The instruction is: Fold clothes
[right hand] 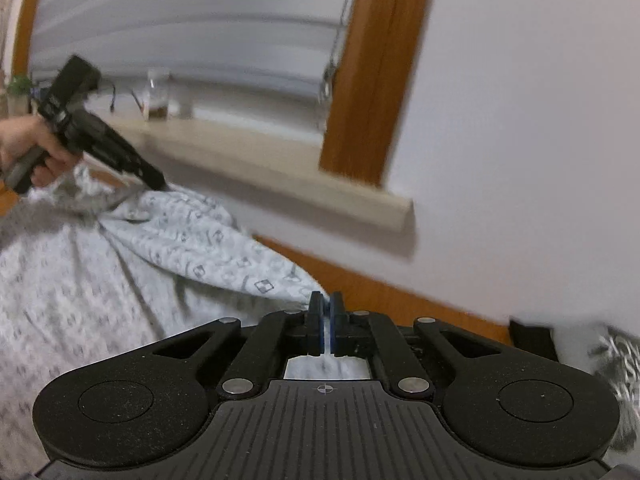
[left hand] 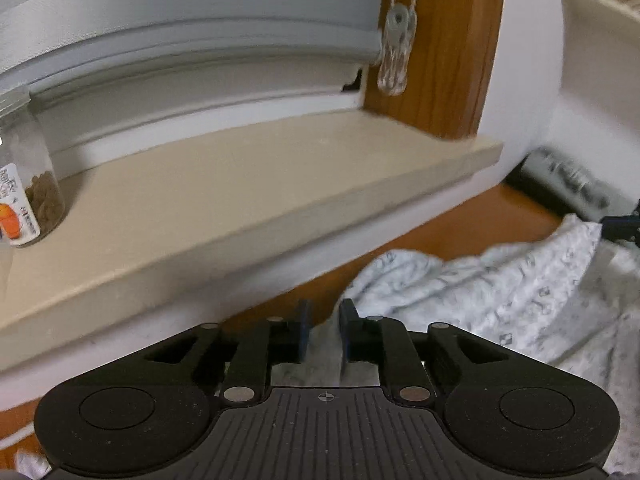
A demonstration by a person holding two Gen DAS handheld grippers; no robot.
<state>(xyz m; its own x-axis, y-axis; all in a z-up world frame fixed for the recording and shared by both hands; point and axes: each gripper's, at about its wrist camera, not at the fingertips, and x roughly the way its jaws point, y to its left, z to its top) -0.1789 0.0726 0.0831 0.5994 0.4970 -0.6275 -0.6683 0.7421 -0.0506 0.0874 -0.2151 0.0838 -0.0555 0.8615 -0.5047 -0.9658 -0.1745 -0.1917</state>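
Observation:
A white garment with a small grey print (left hand: 500, 292) hangs stretched between my two grippers above a wooden surface. In the left wrist view, my left gripper (left hand: 325, 328) is shut on a bunched edge of the garment, and fabric fills the narrow gap between its blue pads. My right gripper (right hand: 326, 320) is shut on another edge of the garment (right hand: 168, 248), with only a thin strip of cloth showing between the pads. The right wrist view shows a hand holding the left gripper (right hand: 156, 182) at the far left, pinching a raised corner. The right gripper (left hand: 618, 228) shows at the right edge of the left wrist view.
A beige window sill (left hand: 248, 184) juts out just ahead, under a lowered blind and a wooden frame (left hand: 436, 48). A jar with brown contents (left hand: 36, 196) stands on the sill at the left. A dark object (left hand: 568, 184) lies by the white wall at the right.

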